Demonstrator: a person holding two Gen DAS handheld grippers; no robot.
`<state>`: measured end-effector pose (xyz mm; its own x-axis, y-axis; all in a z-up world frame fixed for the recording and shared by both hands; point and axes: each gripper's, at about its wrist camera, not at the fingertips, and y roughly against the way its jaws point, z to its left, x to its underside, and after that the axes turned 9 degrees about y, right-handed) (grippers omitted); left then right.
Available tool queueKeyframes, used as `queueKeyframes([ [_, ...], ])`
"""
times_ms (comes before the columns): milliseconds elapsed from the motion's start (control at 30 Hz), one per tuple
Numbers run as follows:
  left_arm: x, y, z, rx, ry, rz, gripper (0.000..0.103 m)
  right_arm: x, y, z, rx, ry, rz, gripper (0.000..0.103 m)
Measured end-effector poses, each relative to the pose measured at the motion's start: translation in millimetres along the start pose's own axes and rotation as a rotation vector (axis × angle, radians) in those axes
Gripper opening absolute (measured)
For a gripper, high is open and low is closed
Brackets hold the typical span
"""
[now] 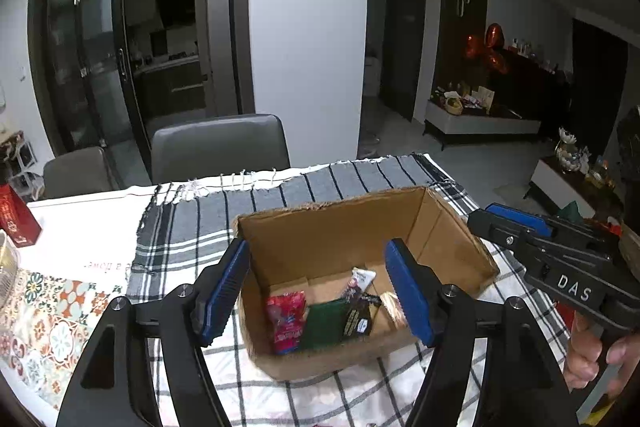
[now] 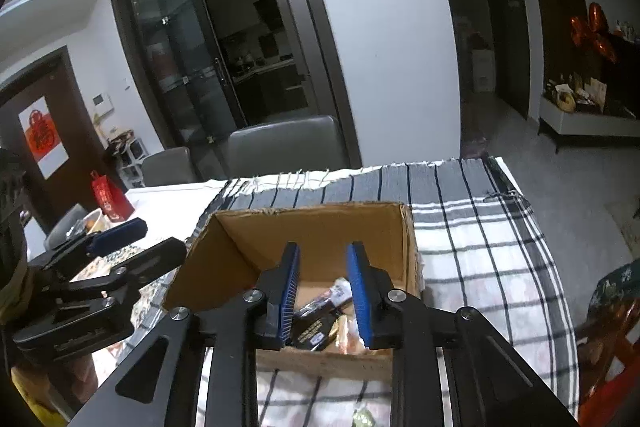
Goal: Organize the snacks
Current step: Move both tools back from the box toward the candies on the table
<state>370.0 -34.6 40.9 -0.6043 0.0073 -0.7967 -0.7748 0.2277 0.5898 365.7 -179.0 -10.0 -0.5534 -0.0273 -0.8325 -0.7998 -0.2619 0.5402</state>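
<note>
An open cardboard box (image 1: 352,223) stands on a checked cloth; it also shows in the right wrist view (image 2: 320,227). Inside lie a red snack packet (image 1: 286,321), a green packet (image 1: 322,323), a black packet (image 1: 360,313) and other wrapped snacks (image 2: 348,335). My left gripper (image 1: 320,291) is open and empty, held above the box's near side. My right gripper (image 2: 324,295) is partly open and empty, just above the box's near edge. It shows from the side in the left wrist view (image 1: 516,223). The left gripper shows in the right wrist view (image 2: 120,239).
The checked cloth (image 1: 192,227) covers the right part of a white table. A red carton (image 1: 16,219) and a bowl (image 2: 94,221) stand at the left. Grey chairs (image 1: 220,147) stand behind the table. A small packet (image 2: 362,417) lies on the cloth near me.
</note>
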Motion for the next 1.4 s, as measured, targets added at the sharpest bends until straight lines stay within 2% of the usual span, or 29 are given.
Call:
queueKeyframes([
  [167,12.7,21.8,0.3,-0.006,-0.004,-0.016,0.07,11.5,16.3,6.1,-0.002,0.006,0.004,0.03],
  [467,42.2,65.7,-9.0,0.0,-0.038,-0.069,0.07,39.4,58.3,19.0,-0.015,0.027,-0.025,0.03],
  [700,71.5,91.3,-16.2,0.013,-0.058,-0.101,0.07,66.3,85.3,25.2,0.009,0.048,-0.044,0.03],
  [1033,115.5,102.5,-22.8,0.06,-0.075,-0.066,0.069,112.6,95.5,31.8,-0.013,0.032,0.015,0.03],
  [1400,159.1,94.8,-21.3,0.076,-0.088,-0.001,0.066,155.9,79.9,35.7,-0.032,0.015,0.108,0.03],
])
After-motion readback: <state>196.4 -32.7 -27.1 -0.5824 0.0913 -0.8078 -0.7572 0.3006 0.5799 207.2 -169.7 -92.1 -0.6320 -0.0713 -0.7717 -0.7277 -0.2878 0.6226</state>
